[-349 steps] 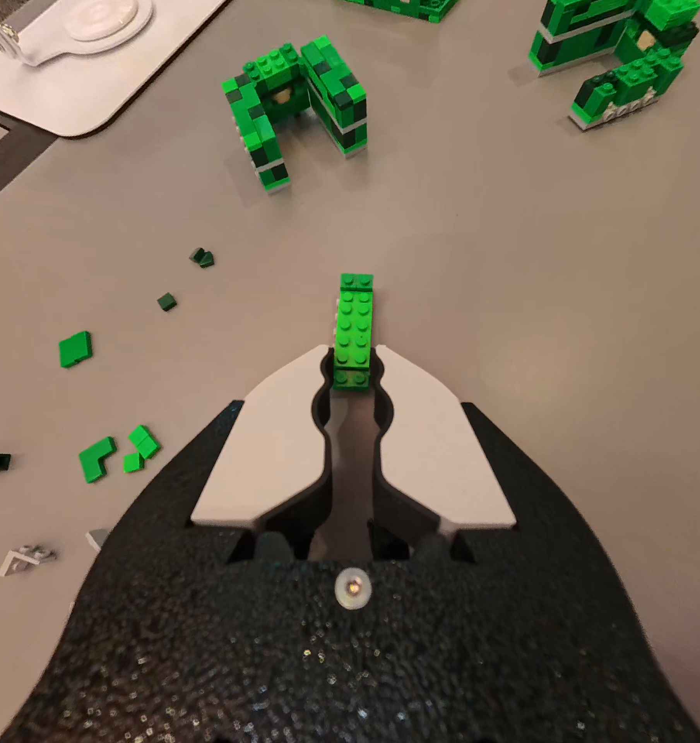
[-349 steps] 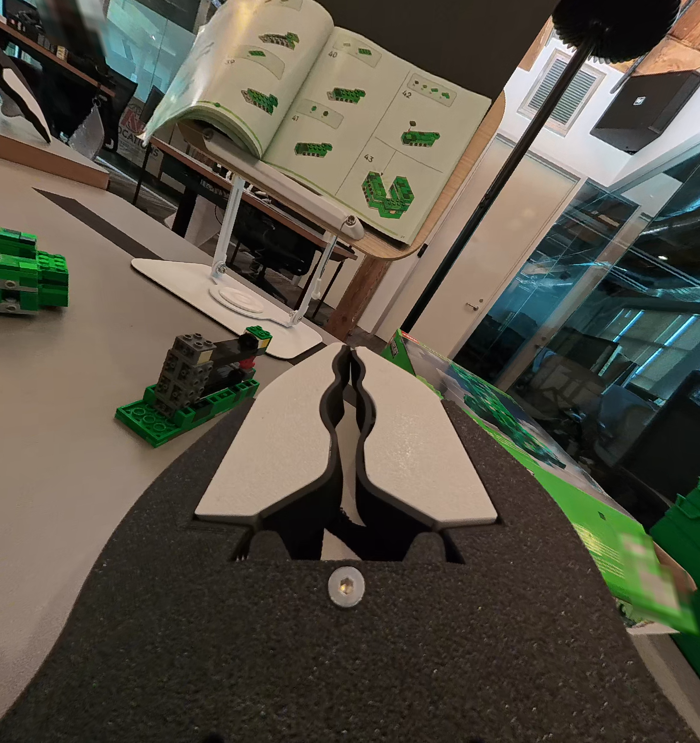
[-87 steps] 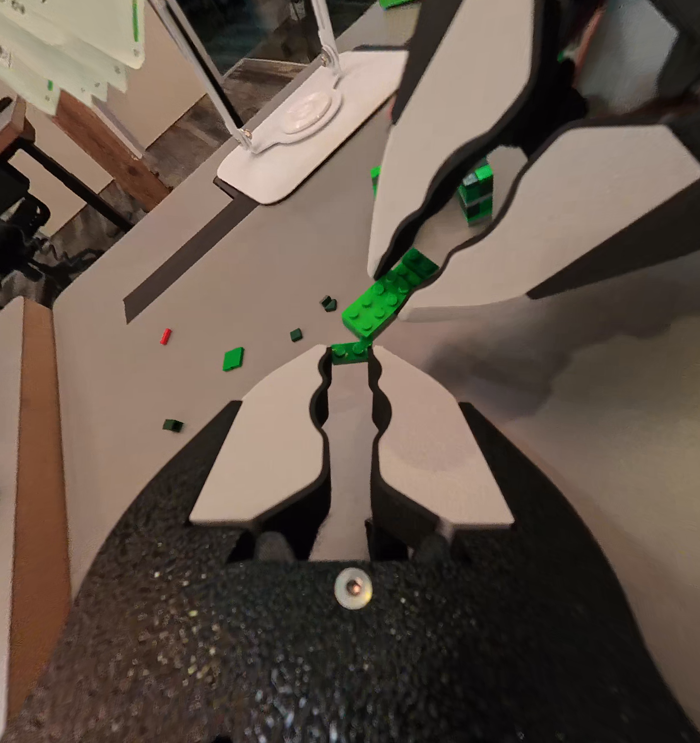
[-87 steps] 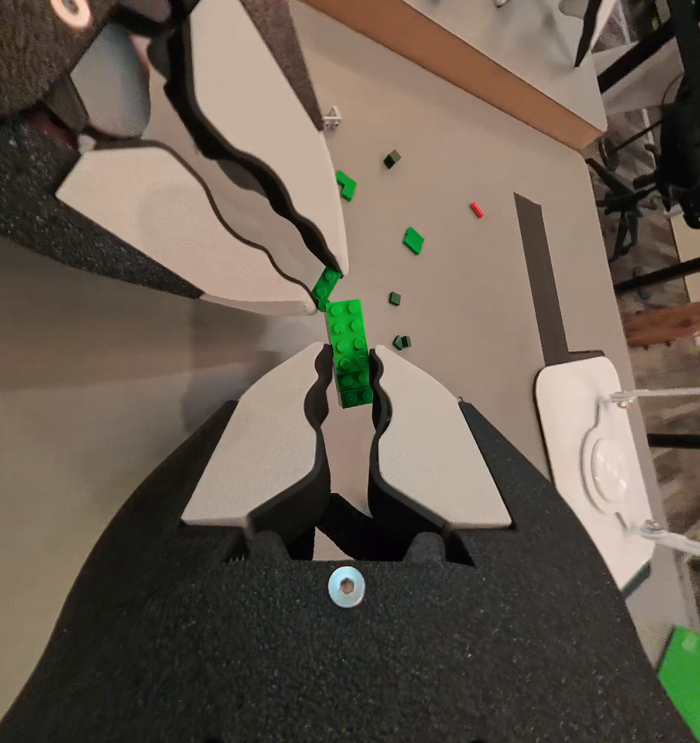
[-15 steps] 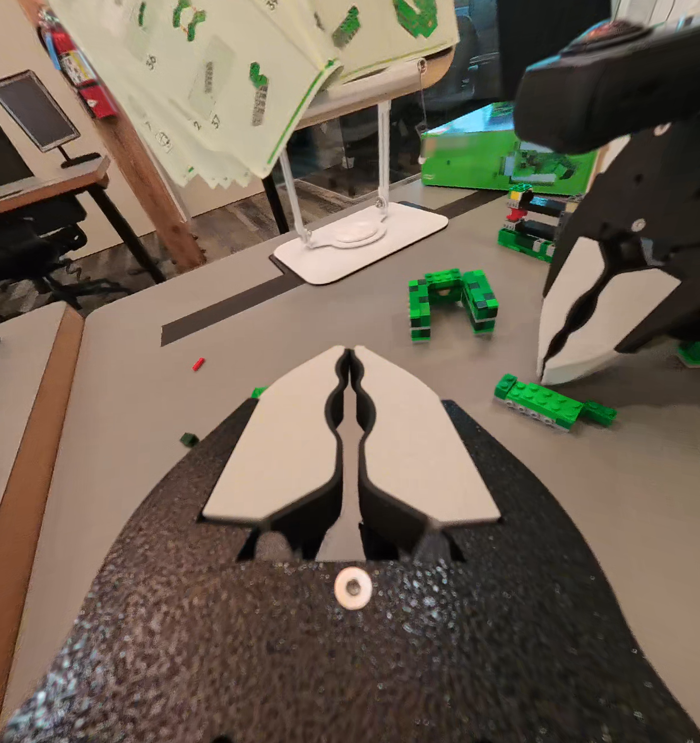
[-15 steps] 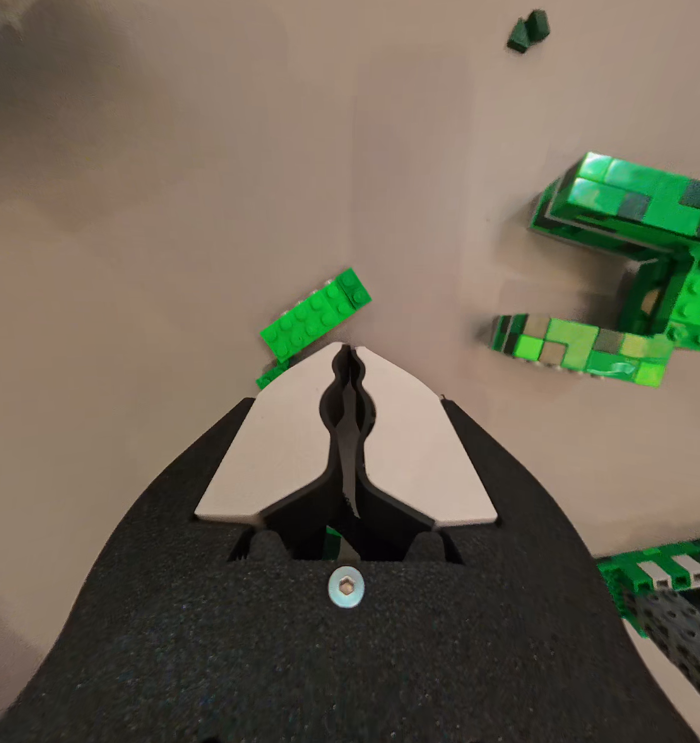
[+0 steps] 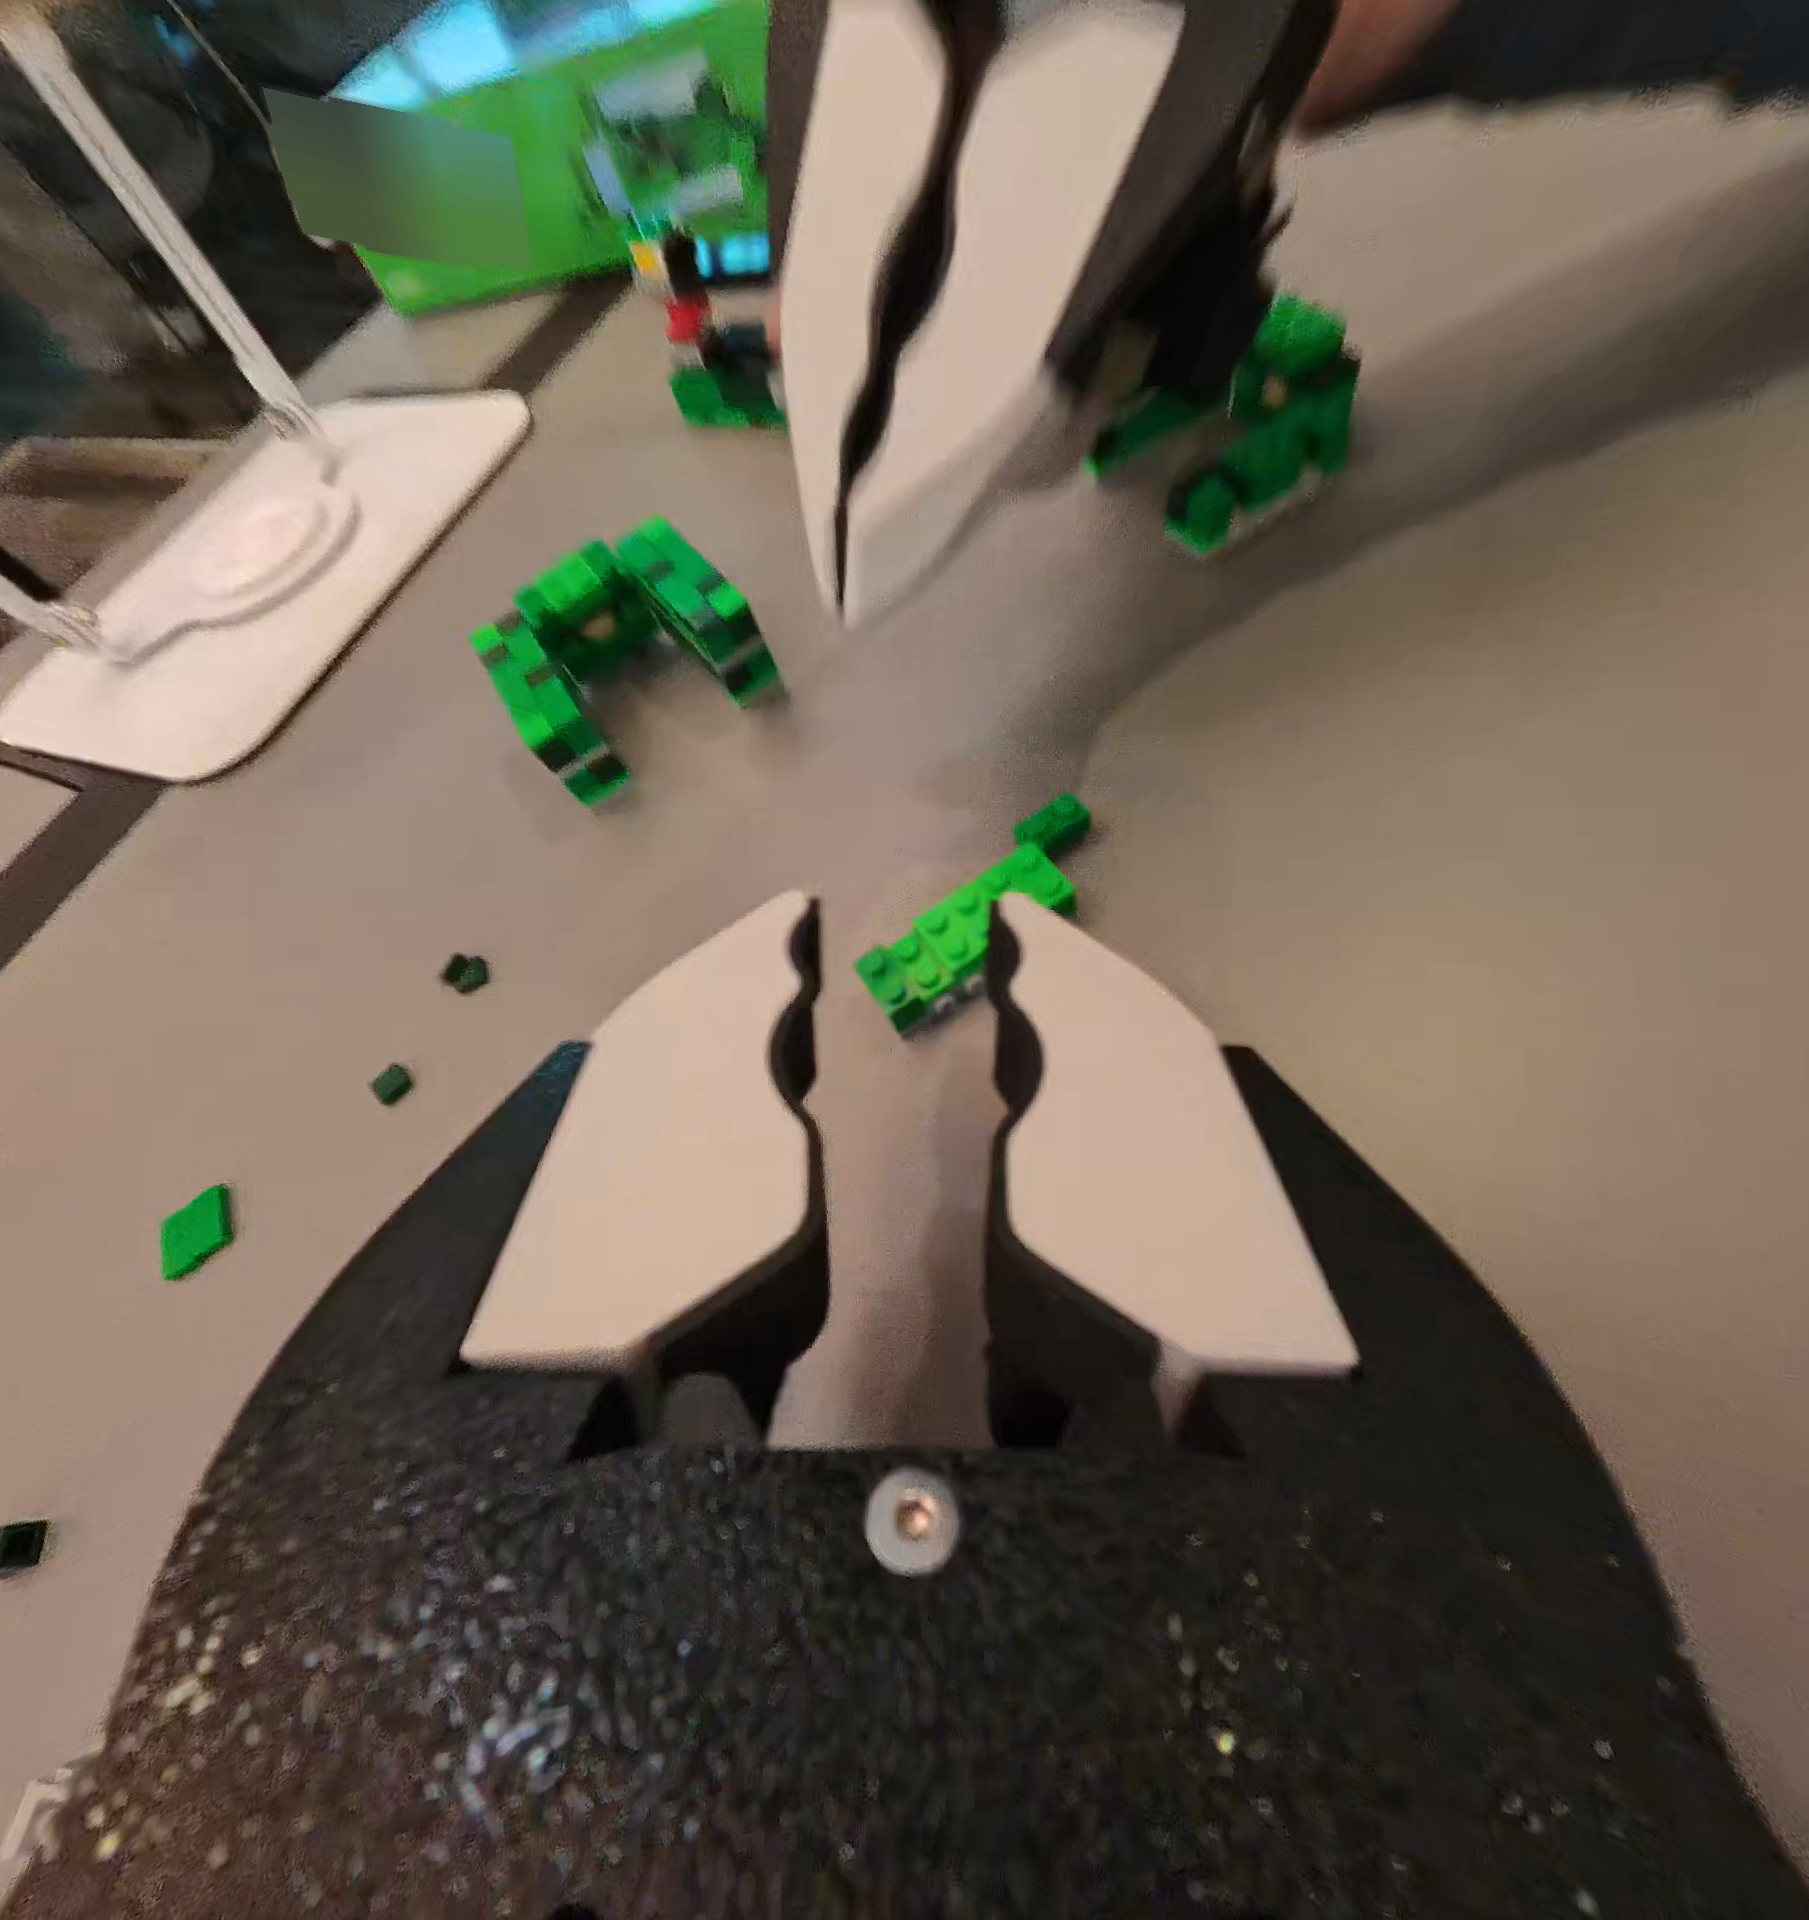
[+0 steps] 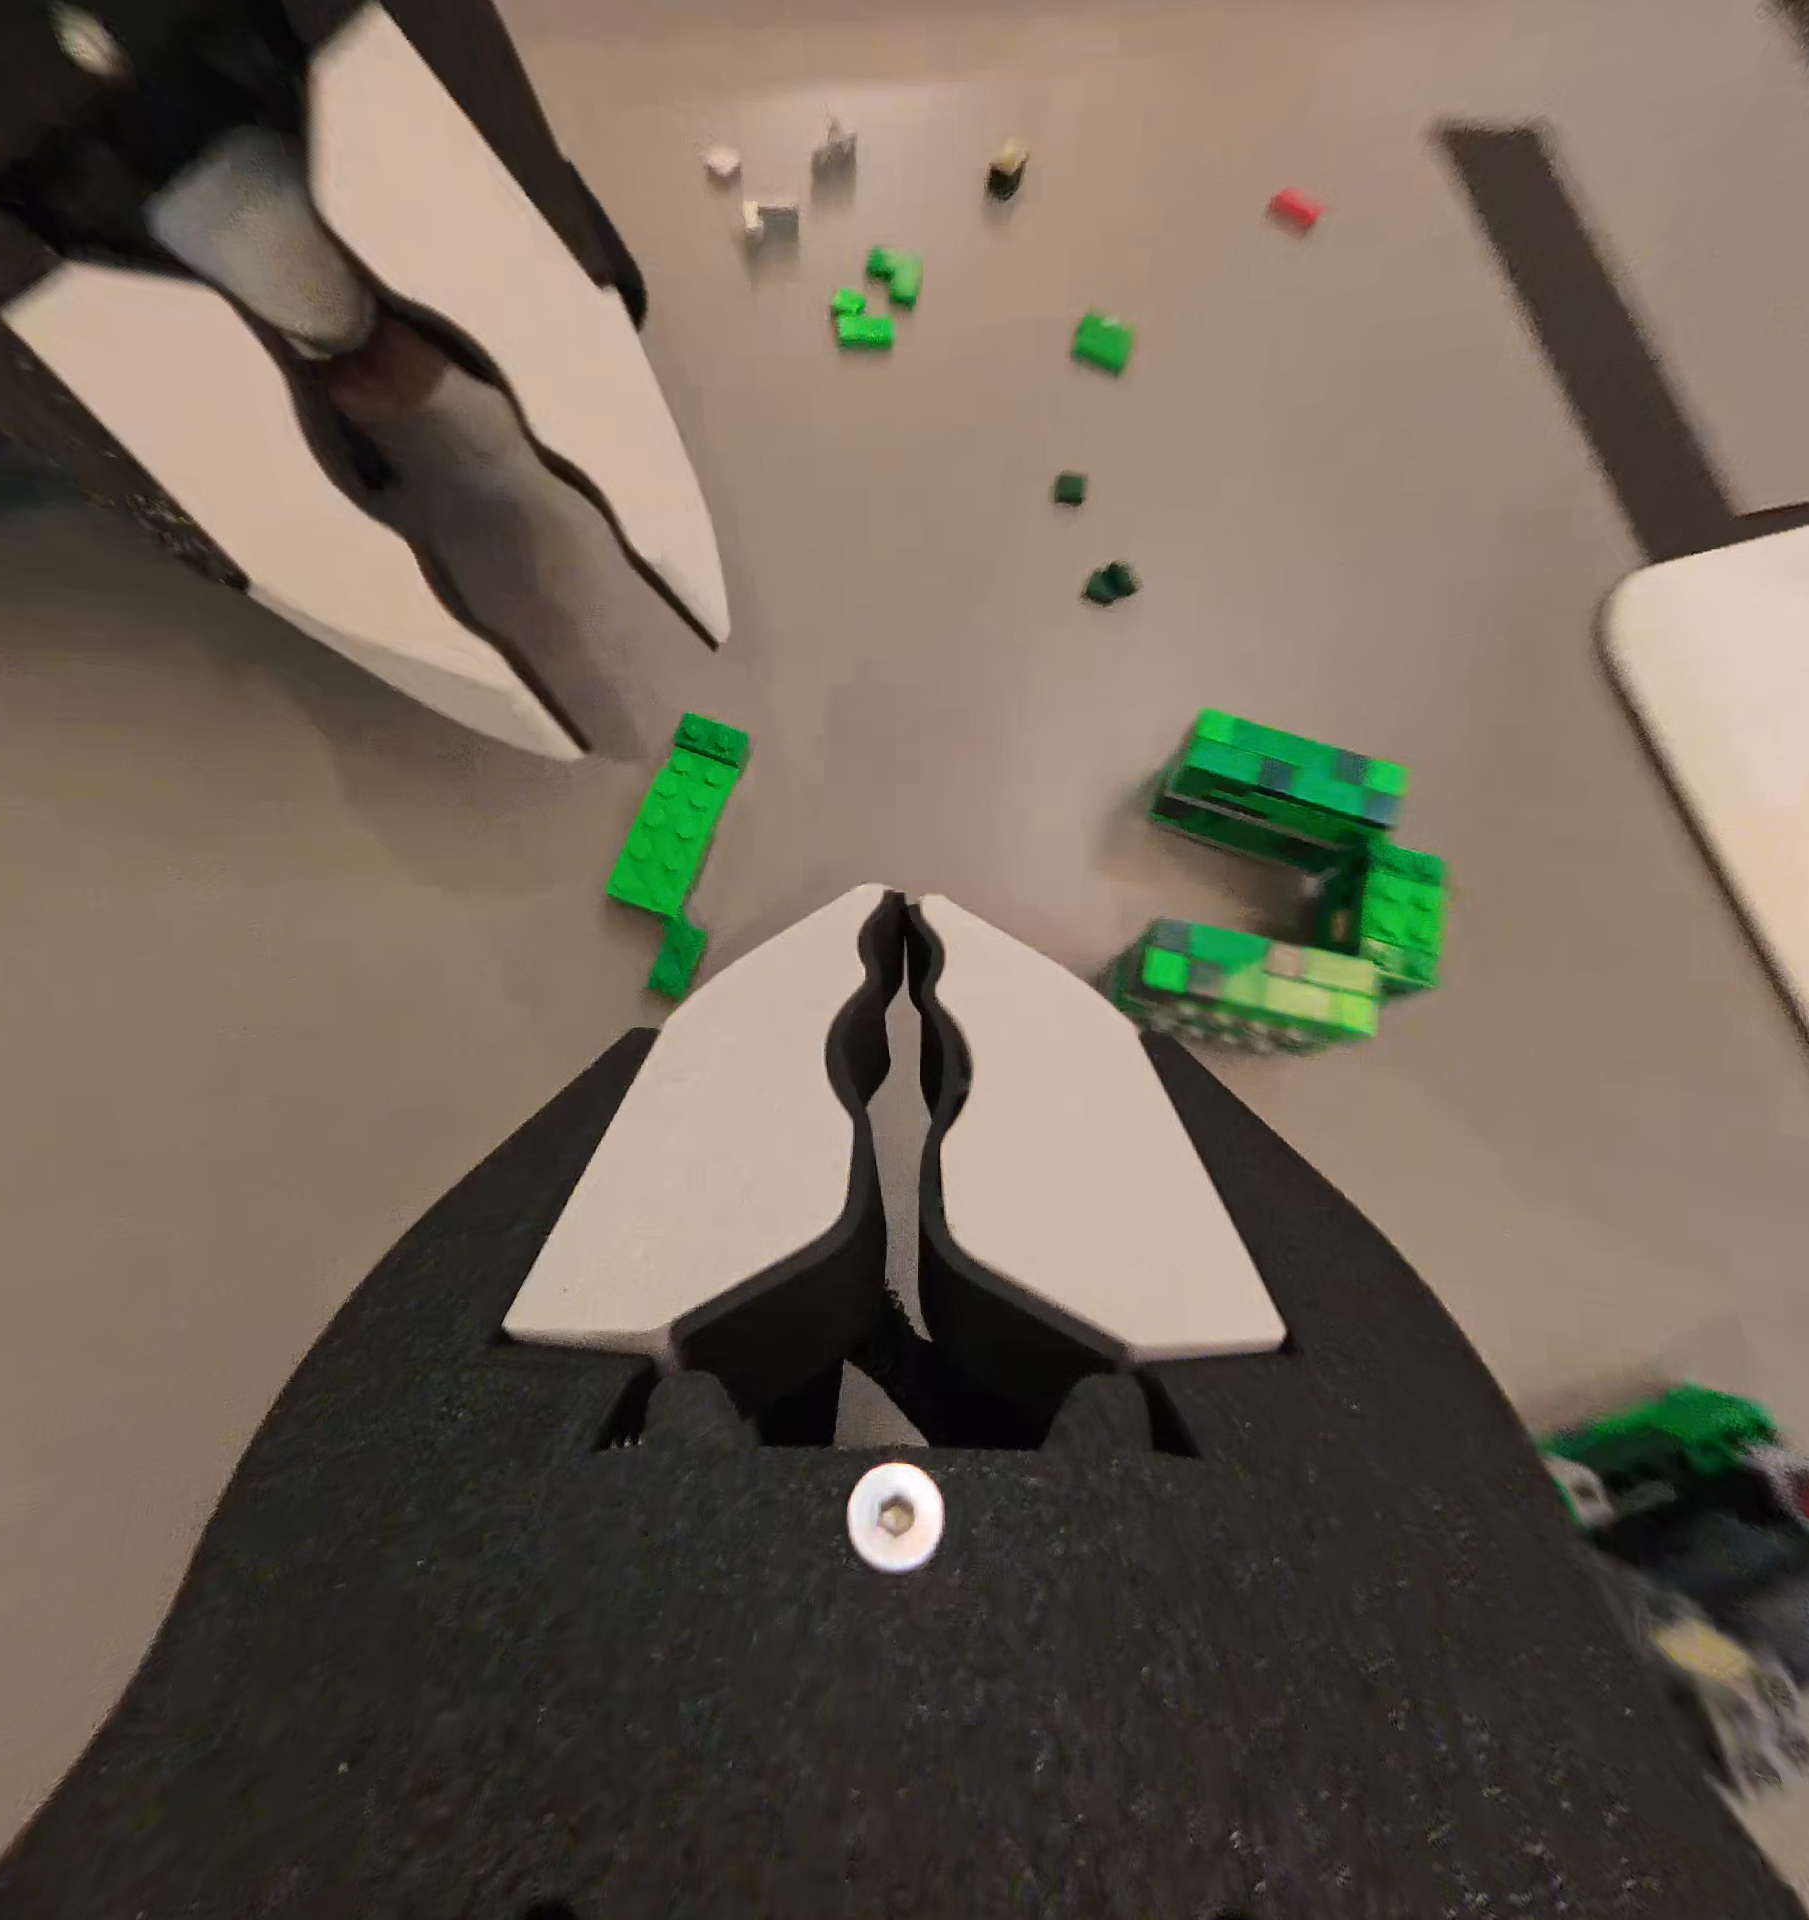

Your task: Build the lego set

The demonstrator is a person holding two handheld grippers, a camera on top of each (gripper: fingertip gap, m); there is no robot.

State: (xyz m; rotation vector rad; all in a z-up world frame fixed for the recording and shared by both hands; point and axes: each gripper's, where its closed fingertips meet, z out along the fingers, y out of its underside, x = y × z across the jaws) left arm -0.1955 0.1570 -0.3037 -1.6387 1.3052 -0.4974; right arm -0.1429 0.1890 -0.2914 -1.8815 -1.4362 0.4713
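Both views are smeared by motion blur, so studs and small parts are hard to make out. Beyond the right hand-held gripper, the black-and-green build at its lower right is a blur cut by the frame edge. Far ahead of the left hand-held gripper, the green box is partly masked by a mosaic patch.

The green brick strip lies flat on the table, its near end between the spread tips of the left hand-held gripper and its far end running up-right past the right finger; contact cannot be told. The right hand-held gripper hangs with fingers pressed together and empty, the strip just left of its tips and the U-shaped green build just to their right.
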